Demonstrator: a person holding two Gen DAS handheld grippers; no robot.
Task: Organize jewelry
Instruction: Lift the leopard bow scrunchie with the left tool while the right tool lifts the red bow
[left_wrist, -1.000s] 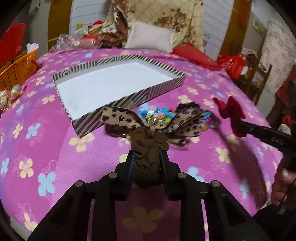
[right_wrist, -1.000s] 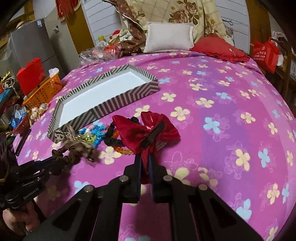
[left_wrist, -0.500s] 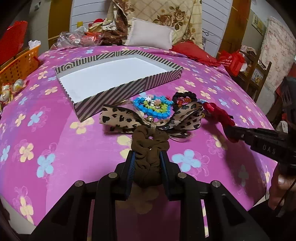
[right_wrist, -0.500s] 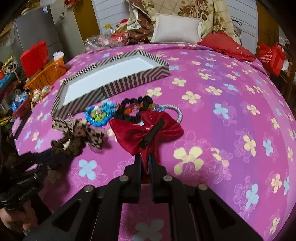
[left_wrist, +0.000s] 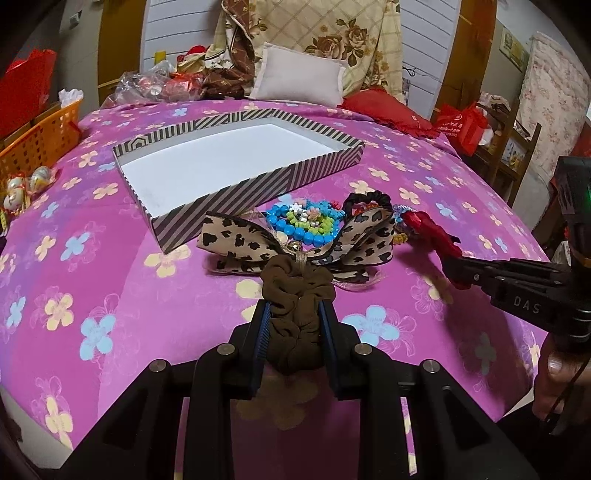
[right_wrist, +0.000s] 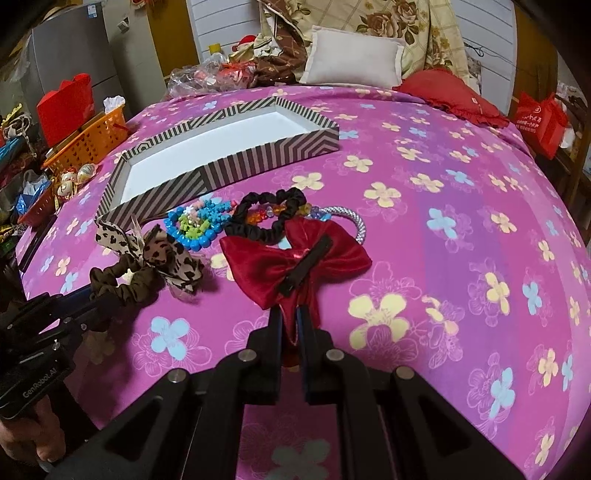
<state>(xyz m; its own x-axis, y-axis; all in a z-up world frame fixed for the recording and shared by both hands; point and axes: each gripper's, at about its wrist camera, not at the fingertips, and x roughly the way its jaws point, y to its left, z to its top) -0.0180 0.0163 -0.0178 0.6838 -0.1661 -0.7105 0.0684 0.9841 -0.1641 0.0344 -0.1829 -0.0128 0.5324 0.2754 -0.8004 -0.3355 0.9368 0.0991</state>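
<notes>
Our left fingers (left_wrist: 293, 314) clench the leopard scrunchie (left_wrist: 295, 258); our right fingers (right_wrist: 290, 319) pinch the red bow (right_wrist: 295, 258). Nothing sits in the striped box (left_wrist: 258, 184) yet.

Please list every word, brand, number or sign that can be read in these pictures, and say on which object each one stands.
"DAS": white letters on the black body of the right tool, cut off by its edge.
"GenRobot.AI": white letters on the body of the left tool.
Red bag: white emblem and characters, too small to read.
Red cushion: small white mark, unreadable.
</notes>
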